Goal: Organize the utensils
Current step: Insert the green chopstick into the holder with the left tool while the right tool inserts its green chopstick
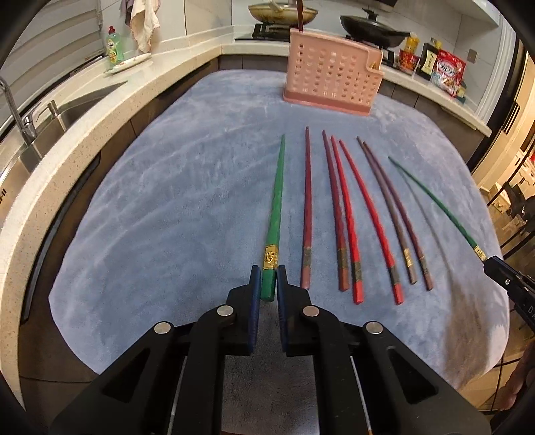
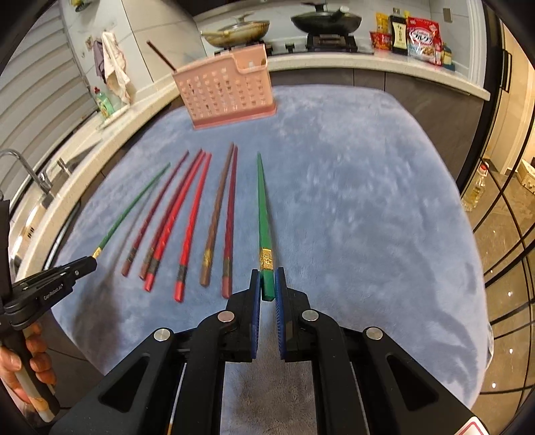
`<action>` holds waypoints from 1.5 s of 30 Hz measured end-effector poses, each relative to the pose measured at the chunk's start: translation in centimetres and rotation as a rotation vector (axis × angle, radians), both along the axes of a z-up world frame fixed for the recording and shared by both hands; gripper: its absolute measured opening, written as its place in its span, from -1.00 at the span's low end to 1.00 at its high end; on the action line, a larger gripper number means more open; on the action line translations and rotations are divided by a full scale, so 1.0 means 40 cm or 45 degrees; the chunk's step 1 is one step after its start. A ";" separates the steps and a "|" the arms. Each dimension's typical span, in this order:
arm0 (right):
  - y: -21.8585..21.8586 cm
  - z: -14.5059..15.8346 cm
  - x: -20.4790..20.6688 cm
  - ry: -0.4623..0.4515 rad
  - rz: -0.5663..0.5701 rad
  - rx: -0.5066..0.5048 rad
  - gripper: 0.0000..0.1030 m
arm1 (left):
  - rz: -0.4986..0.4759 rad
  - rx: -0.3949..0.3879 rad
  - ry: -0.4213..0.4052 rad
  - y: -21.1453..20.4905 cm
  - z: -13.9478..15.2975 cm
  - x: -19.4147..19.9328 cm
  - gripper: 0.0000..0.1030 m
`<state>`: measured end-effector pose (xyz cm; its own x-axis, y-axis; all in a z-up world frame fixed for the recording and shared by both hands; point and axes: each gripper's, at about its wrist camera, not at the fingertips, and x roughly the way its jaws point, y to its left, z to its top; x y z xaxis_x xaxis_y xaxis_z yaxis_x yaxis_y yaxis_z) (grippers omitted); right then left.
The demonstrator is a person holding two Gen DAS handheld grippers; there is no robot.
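Observation:
In the left wrist view, my left gripper (image 1: 268, 271) is shut on the thick end of a green chopstick (image 1: 276, 204), which points away over the blue cloth (image 1: 167, 200). At the right edge, my right gripper (image 1: 492, 262) holds a second green chopstick (image 1: 434, 200). The right wrist view shows that right gripper (image 2: 267, 275) shut on its green chopstick (image 2: 262, 207), and the left gripper (image 2: 89, 262) at the left with the other green chopstick (image 2: 133, 207). Several red, maroon and brown chopsticks (image 1: 347, 214) (image 2: 187, 227) lie between them. A pink perforated holder (image 1: 331, 80) (image 2: 227, 93) stands beyond, with one dark chopstick (image 1: 300, 13) in it.
A steel sink (image 1: 67, 110) with a tap is to the left, with a green soap bottle (image 1: 113, 47) on the counter. Pans sit on the stove (image 2: 321, 20) behind the holder. Food packets (image 1: 448, 72) line the right counter. A hand (image 2: 33, 361) grips the left gripper's handle.

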<state>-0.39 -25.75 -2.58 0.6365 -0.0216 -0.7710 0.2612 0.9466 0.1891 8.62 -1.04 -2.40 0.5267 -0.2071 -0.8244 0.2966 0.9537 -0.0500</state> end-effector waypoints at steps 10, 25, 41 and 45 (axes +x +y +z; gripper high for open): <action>-0.033 0.156 0.036 -0.170 -0.034 0.007 -0.85 | -0.014 -0.089 -0.126 0.008 0.171 0.047 -0.86; -0.105 0.340 0.184 -0.368 -0.029 0.042 -0.86 | -0.005 -0.185 -0.290 -0.022 0.381 0.213 -0.87; -0.197 0.566 0.431 -0.597 -0.044 0.007 -0.86 | -0.028 -0.296 -0.549 -0.159 0.654 0.411 -0.87; -0.206 0.628 0.512 -0.663 -0.038 0.000 -0.86 | -0.025 -0.339 -0.615 -0.190 0.718 0.468 -0.87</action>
